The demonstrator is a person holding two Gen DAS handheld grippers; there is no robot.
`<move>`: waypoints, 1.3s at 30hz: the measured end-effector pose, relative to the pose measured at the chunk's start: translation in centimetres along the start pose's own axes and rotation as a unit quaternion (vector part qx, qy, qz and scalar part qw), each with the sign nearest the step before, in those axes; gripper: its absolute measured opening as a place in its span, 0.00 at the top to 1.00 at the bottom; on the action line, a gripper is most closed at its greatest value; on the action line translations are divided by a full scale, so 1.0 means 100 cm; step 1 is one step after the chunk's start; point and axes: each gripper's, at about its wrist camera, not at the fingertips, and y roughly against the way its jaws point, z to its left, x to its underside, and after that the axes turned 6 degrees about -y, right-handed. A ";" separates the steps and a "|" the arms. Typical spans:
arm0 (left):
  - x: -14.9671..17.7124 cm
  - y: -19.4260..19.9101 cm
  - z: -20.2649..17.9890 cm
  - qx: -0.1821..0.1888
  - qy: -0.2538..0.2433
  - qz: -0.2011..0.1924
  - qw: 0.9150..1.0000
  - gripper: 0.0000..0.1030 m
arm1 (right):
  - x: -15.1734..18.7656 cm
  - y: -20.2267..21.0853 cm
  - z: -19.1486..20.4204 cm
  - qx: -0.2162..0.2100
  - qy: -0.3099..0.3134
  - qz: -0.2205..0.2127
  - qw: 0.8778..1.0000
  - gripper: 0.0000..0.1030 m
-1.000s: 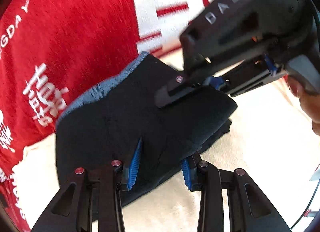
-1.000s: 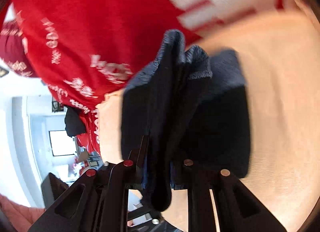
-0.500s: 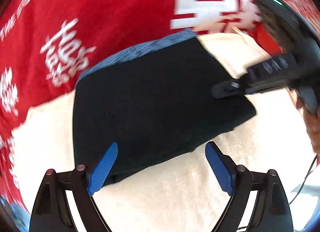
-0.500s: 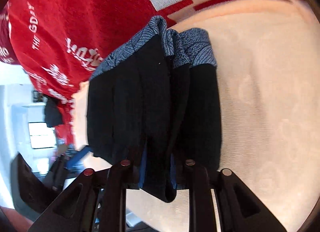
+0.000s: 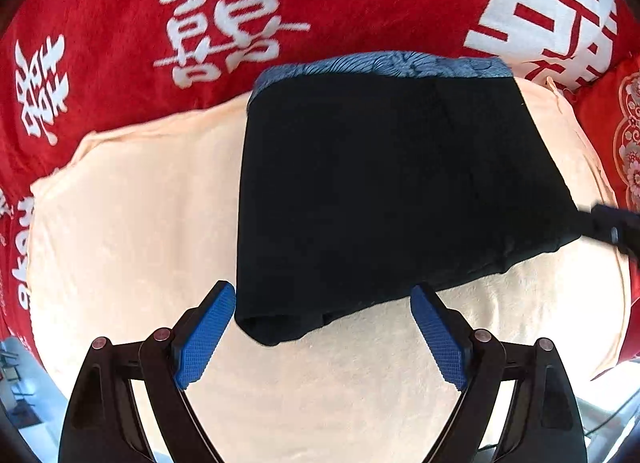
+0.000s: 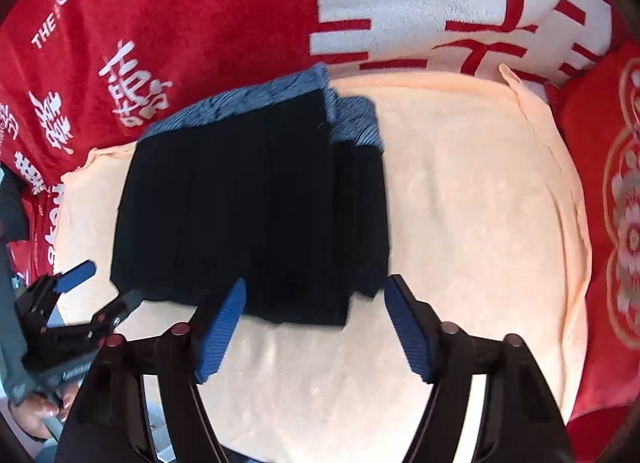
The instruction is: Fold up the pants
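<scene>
Home bedroom, red wedding blanket (double-happiness characters) — peach towel, embroidered red cushion

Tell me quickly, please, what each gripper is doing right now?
Left gripper: open, holding nothing.
Right gripper: fingers opening, nothing gripped; the folded pants lie free on the cream blanket.

left claw: points down, jaws wide apart, nothing pinched between them
right claw: tilted steeply down, jaws opening, pads gripping nothing

I see bright, even daylight; soft shadows. Fisheye bends edges, dark corners. Left view sharp; right view slightly motion-blurred. Windows glare at lower corners.
</scene>
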 end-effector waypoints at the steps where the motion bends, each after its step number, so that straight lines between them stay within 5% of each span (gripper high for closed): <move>1: 0.002 0.000 0.003 0.004 0.004 0.003 1.000 0.13 | 0.006 -0.002 0.001 -0.002 -0.003 0.003 1.000 0.22; 9: 0.010 0.002 0.014 0.017 0.010 0.005 1.000 0.13 | 0.048 -0.007 0.013 -0.006 -0.026 0.037 0.999 0.21; 22: 0.013 -0.003 0.025 0.009 0.016 0.034 0.999 0.13 | 0.062 -0.004 0.025 0.010 -0.046 0.040 0.998 0.08; 35: 0.040 0.021 0.035 0.028 -0.033 0.030 0.999 0.13 | 0.104 0.022 0.045 0.012 -0.115 0.029 0.993 0.07; 39: 0.053 0.030 0.043 0.007 -0.054 0.034 0.998 0.13 | 0.115 0.033 0.056 0.016 -0.113 0.030 0.993 0.07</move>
